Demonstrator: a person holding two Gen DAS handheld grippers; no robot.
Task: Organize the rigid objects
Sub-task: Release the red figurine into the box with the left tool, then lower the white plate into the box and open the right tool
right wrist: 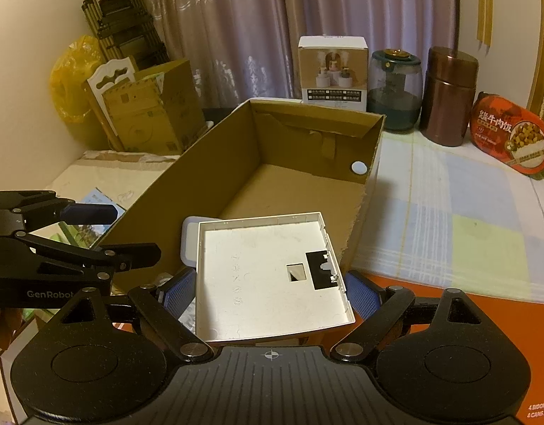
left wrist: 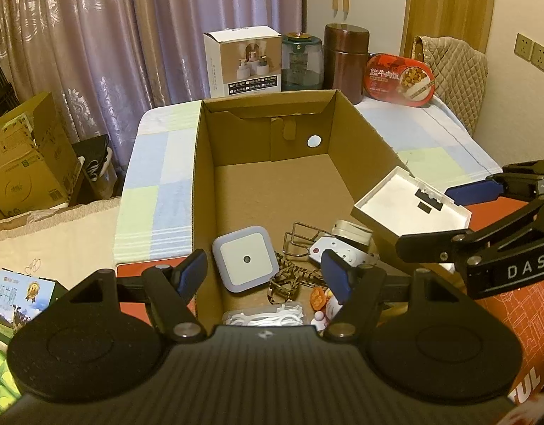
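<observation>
The right gripper (right wrist: 268, 292) grips a shallow white plastic tray (right wrist: 272, 276) by its two side walls, holding it above the near right corner of the open cardboard box (left wrist: 201, 163), at lower centre of the right wrist view. The tray looks light, stiff and thin-walled, probably smooth enough to slip, so pinching across opposite walls seems the soundest hold; hard squeezing could flex or crack it. The left gripper (left wrist: 261, 272) hovers over the box's near end with its fingers (left wrist: 192, 271) apart and nothing between them. Below it lie a square night light (left wrist: 245, 258), a remote (left wrist: 337, 253) and a wire rack (left wrist: 303, 239). The tray hides much of the box's near floor in the right wrist view, and the small items at the bottom edge of the left wrist view are too cluttered to name.
</observation>
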